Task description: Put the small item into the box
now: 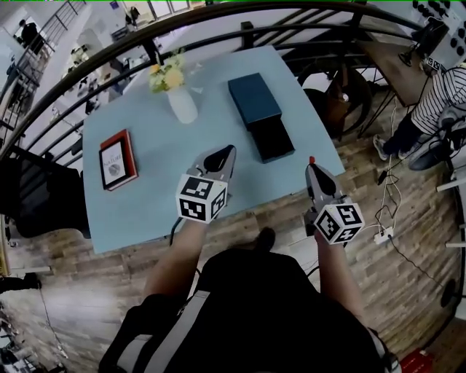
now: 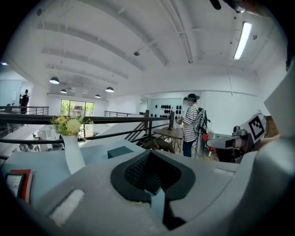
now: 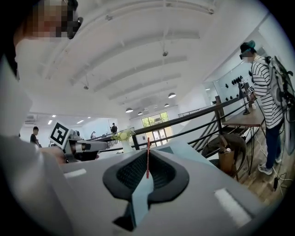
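Note:
A dark teal box [image 1: 254,98] lies on the light blue table [image 1: 156,211], with a flat black part [image 1: 274,138] against its near end. My right gripper [image 1: 312,165] hovers at the table's near right corner, shut on a thin red item [image 1: 312,159]. In the right gripper view this red item [image 3: 148,159] stands upright between the jaws of my right gripper [image 3: 148,154]. My left gripper [image 1: 226,151] is over the table's near middle, left of the black part, shut with nothing seen in it. From the left gripper [image 2: 150,154] the box [image 2: 120,151] lies ahead.
A white vase of flowers [image 1: 180,98] stands left of the box. A red-edged book [image 1: 117,160] lies at the table's left. A black railing [image 1: 218,11] runs behind the table. At the right are a person in a striped shirt [image 1: 437,98], cables [image 1: 389,200] and a chair [image 1: 331,95].

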`<action>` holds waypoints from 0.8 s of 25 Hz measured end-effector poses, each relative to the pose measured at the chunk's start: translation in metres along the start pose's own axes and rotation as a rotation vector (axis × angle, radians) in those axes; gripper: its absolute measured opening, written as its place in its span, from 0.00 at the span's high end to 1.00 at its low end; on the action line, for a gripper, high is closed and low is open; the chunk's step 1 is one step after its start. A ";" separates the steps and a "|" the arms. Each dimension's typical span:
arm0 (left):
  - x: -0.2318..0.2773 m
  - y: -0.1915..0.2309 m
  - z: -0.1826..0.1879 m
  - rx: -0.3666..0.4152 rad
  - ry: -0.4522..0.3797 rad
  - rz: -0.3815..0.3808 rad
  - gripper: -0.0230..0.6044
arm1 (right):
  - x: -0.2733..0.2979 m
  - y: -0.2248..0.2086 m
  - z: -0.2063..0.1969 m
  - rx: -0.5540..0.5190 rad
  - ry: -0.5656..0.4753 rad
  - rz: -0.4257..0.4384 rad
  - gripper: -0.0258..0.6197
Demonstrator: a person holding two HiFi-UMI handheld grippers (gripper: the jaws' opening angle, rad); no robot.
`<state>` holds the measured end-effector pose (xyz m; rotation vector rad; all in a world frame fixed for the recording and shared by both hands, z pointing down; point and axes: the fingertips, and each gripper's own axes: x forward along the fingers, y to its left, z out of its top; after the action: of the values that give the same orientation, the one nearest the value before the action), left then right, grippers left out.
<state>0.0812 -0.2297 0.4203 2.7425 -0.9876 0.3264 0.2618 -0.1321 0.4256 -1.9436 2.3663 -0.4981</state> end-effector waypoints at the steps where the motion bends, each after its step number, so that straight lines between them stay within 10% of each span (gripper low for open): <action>1: 0.007 -0.003 0.001 0.000 0.001 0.003 0.95 | 0.003 -0.008 0.000 0.001 0.005 0.004 0.94; 20: 0.048 0.069 0.010 -0.031 -0.039 0.004 0.95 | 0.097 -0.001 0.023 -0.090 0.058 0.044 0.94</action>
<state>0.0738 -0.3131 0.4317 2.7297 -0.9988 0.2574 0.2472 -0.2303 0.4208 -1.9331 2.5027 -0.4589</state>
